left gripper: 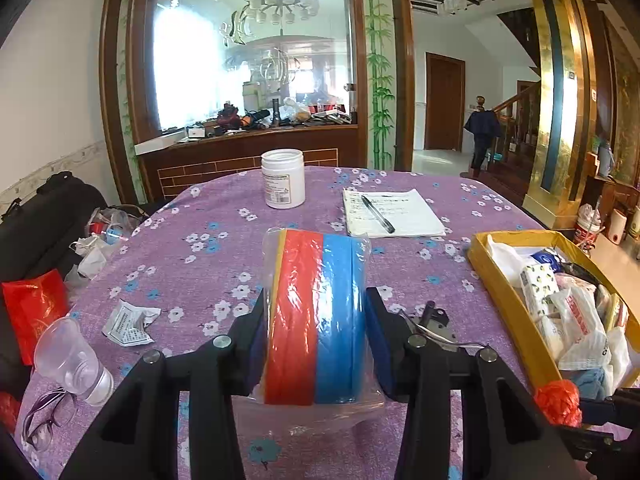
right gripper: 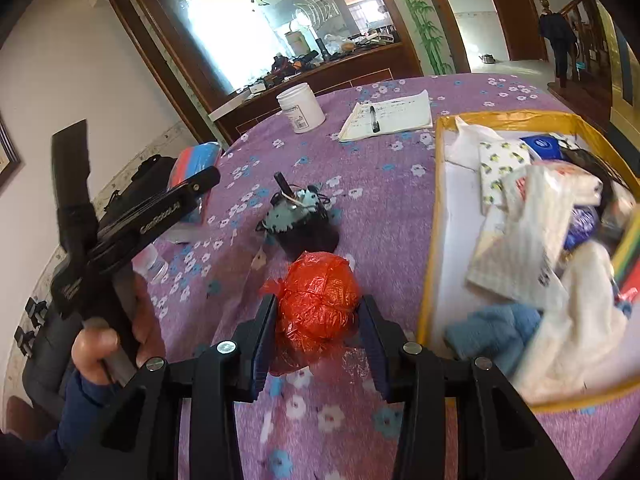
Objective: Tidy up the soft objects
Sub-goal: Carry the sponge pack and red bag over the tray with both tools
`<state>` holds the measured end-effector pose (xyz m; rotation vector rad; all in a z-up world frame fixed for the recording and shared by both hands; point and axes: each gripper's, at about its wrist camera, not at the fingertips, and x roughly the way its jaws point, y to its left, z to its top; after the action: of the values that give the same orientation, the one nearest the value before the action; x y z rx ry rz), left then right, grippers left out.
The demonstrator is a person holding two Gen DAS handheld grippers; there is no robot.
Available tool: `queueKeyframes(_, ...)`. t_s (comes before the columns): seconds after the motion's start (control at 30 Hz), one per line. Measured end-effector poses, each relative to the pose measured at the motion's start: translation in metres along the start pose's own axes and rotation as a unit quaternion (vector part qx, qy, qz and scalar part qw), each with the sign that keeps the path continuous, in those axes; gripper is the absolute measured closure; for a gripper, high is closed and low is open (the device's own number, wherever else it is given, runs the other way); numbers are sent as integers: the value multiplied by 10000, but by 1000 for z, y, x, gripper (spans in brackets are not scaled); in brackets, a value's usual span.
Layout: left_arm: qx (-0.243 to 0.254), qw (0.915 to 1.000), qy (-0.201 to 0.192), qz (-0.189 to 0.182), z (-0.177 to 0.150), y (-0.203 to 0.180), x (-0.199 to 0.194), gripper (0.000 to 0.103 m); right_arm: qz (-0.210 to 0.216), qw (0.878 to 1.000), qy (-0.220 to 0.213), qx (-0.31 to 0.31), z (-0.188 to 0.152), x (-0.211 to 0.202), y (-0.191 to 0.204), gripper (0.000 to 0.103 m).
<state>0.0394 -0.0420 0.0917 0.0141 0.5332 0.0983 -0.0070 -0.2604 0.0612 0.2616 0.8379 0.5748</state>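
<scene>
My left gripper (left gripper: pixel 316 320) is shut on a plastic-wrapped pack of yellow, red and blue sponges (left gripper: pixel 316 312), held just above the purple floral tablecloth (left gripper: pixel 404 268). My right gripper (right gripper: pixel 318 312) is shut on a crumpled red plastic bag ball (right gripper: pixel 320 296), close to the left wall of the yellow box (right gripper: pixel 430 240). The box (left gripper: pixel 508 304) holds tissue packs, white cloths and a blue fluffy cloth (right gripper: pixel 492 328). The red ball also shows at the lower right of the left wrist view (left gripper: pixel 558 402). The sponge pack and left gripper show at the left of the right wrist view (right gripper: pixel 196 168).
A white jar (left gripper: pixel 283 178) and a notepad with a pen (left gripper: pixel 392 212) lie at the far side. A small black motor part (right gripper: pixel 300 220) sits mid-table. A tipped clear cup (left gripper: pixel 72 360), glasses (left gripper: pixel 44 416) and a paper wrapper (left gripper: pixel 128 322) lie at the left.
</scene>
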Motion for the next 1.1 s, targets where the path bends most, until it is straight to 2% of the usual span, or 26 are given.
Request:
queueKeyframes(0.37, 354, 9986, 144, -353, 0, -29, -8, 60, -25, 9991, -399, 125, -23, -50, -31, 59)
queueKeyframes(0.53, 674, 9959, 155, -586, 1, -58, -25, 60, -16, 9973, -650, 348, -28, -74, -55, 59)
queueKeyframes(0.73, 790, 9919, 170, -977, 1, -96, -43, 60, -1, 9950, -853, 519, -32, -91, -73, 59)
queueKeyframes(1.1, 1082, 9830, 342, -1446, -7, -166, -48, 60, -56, 9898, -1150, 833, -39, -117, -109, 59)
